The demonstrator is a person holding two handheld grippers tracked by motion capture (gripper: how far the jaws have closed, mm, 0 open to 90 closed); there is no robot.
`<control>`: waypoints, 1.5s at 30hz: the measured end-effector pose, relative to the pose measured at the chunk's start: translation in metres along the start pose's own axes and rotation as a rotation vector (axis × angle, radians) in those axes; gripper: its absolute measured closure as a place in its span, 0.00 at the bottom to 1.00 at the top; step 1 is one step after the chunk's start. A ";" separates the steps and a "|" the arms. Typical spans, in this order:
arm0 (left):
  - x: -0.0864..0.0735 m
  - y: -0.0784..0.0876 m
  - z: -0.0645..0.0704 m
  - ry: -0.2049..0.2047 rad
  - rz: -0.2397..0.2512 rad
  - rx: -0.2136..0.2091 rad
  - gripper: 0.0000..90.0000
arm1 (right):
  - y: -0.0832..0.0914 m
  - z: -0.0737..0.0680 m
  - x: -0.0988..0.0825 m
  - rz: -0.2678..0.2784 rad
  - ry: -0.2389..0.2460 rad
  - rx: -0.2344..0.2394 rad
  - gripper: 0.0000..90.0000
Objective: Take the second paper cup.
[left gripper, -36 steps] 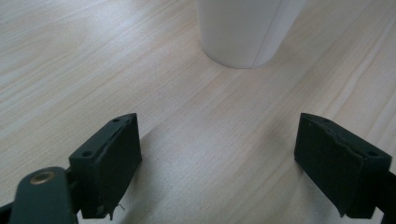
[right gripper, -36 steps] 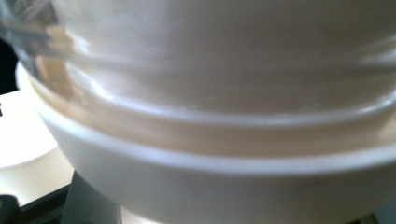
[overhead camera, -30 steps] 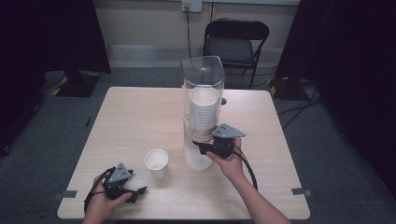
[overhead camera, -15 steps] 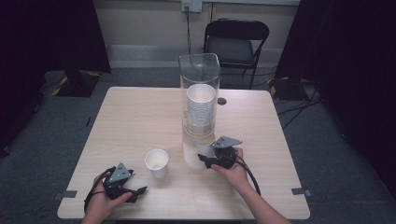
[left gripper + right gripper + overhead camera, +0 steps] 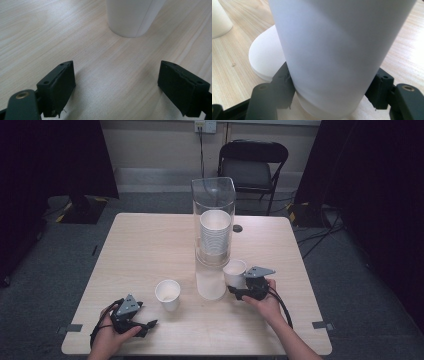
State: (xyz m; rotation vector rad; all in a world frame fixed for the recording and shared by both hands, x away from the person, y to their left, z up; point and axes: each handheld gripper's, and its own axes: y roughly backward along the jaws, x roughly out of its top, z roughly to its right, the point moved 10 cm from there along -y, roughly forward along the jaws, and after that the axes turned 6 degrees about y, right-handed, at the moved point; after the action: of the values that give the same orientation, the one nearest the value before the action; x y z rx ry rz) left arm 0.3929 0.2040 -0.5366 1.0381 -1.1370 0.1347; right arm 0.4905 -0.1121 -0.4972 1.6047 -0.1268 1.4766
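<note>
A tall clear dispenser tube (image 5: 214, 205) stands mid-table with a stack of white cups (image 5: 215, 235) inside, on a white base (image 5: 210, 289). My right gripper (image 5: 238, 289) is just right of that base, shut on a white paper cup (image 5: 234, 271) held upright. In the right gripper view this cup (image 5: 337, 50) sits between the two black jaws of the gripper (image 5: 332, 85), low over the wood. A second white cup (image 5: 168, 294) stands left of the base. My left gripper (image 5: 134, 319) rests open at the front left, and that cup (image 5: 130, 17) lies ahead of it (image 5: 116, 82).
The wooden table (image 5: 140, 245) has bare room on its left and far halves. A small dark disc (image 5: 237, 228) lies behind the dispenser. A black folding chair (image 5: 252, 167) stands beyond the far edge. The dispenser's white base (image 5: 264, 57) lies close beside my right gripper.
My right gripper has come down and toward me from the dispenser's lower end, bringing one white cup with it to the right of the base. The left gripper has stayed put.
</note>
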 end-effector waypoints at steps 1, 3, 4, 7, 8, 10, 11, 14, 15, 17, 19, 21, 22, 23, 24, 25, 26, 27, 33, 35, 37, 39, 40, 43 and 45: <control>0.000 0.000 0.000 0.000 0.000 0.000 0.15 | -0.001 0.000 -0.001 -0.004 -0.002 0.000 0.38; 0.000 0.000 0.000 0.000 0.000 0.000 0.15 | -0.002 0.000 -0.004 -0.012 -0.003 -0.001 0.38; 0.000 0.000 0.000 0.000 0.000 0.000 0.15 | -0.002 0.000 -0.004 -0.012 0.000 0.000 0.38; 0.000 0.000 0.000 0.000 0.000 0.000 0.15 | -0.002 -0.002 -0.003 0.005 -0.003 0.007 0.38; 0.000 0.000 0.000 0.000 0.000 0.000 0.15 | -0.001 -0.002 -0.003 0.006 -0.002 0.004 0.38; 0.000 0.000 0.000 0.000 0.000 0.000 0.15 | -0.001 -0.001 -0.005 -0.006 0.001 0.001 0.38; 0.000 0.000 0.000 0.000 0.000 0.000 0.15 | -0.001 0.000 -0.006 -0.007 0.002 -0.005 0.38; 0.000 0.000 0.000 0.000 0.000 0.000 0.15 | 0.001 0.003 -0.009 -0.012 0.003 -0.006 0.38; 0.000 0.000 0.000 0.000 0.000 0.000 0.15 | 0.002 0.004 -0.010 -0.018 0.000 -0.009 0.38; 0.000 0.000 0.000 0.000 0.000 0.000 0.15 | 0.002 0.006 -0.014 -0.035 0.003 -0.013 0.38; 0.000 0.000 0.000 0.000 0.000 0.000 0.15 | 0.003 0.008 -0.018 -0.045 0.014 -0.015 0.38; 0.000 0.000 0.000 0.000 0.000 0.000 0.15 | 0.003 0.009 -0.022 -0.047 0.003 -0.013 0.38; 0.000 0.000 0.000 0.001 0.001 0.000 0.15 | 0.003 0.010 -0.022 -0.047 0.004 -0.013 0.38; 0.000 0.000 0.000 0.000 0.000 0.000 0.15 | 0.004 0.011 -0.023 -0.047 0.003 -0.015 0.38; 0.000 0.000 0.000 0.000 0.000 0.000 0.15 | 0.004 0.011 -0.023 -0.045 0.003 -0.012 0.38; 0.000 0.000 0.000 0.000 0.000 0.000 0.15 | 0.004 0.010 -0.023 -0.047 0.005 -0.009 0.38; 0.000 0.000 0.000 0.000 0.000 0.000 0.15 | 0.004 0.011 -0.023 -0.049 0.005 -0.011 0.38; 0.000 0.000 0.000 -0.001 0.001 0.000 0.15 | 0.004 0.011 -0.024 -0.053 0.001 -0.011 0.37; 0.000 0.000 0.000 0.000 0.001 0.001 0.15 | 0.003 0.010 -0.027 -0.083 0.015 -0.016 0.37; 0.000 0.000 0.000 0.000 0.000 0.001 0.15 | 0.004 0.010 -0.028 -0.083 0.014 -0.015 0.37; 0.000 0.000 0.000 -0.004 -0.002 0.000 0.15 | 0.004 0.010 -0.028 -0.082 0.013 -0.013 0.37; 0.000 0.000 0.000 -0.001 0.002 0.000 0.15 | 0.004 0.011 -0.028 -0.082 0.008 -0.016 0.35; 0.000 0.000 0.000 -0.001 0.001 0.000 0.15 | 0.004 0.011 -0.028 -0.081 0.005 -0.019 0.31; 0.000 0.000 0.000 0.000 0.000 0.001 0.15 | 0.006 0.013 -0.027 -0.066 -0.010 -0.028 0.28; 0.000 0.000 0.000 0.000 0.000 0.000 0.15 | 0.009 0.014 -0.027 -0.049 -0.018 -0.028 0.27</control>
State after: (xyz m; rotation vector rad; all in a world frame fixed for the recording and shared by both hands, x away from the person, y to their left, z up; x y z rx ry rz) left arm 0.3929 0.2040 -0.5365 1.0383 -1.1369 0.1352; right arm 0.4877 -0.1392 -0.5130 1.5880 -0.1168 1.4172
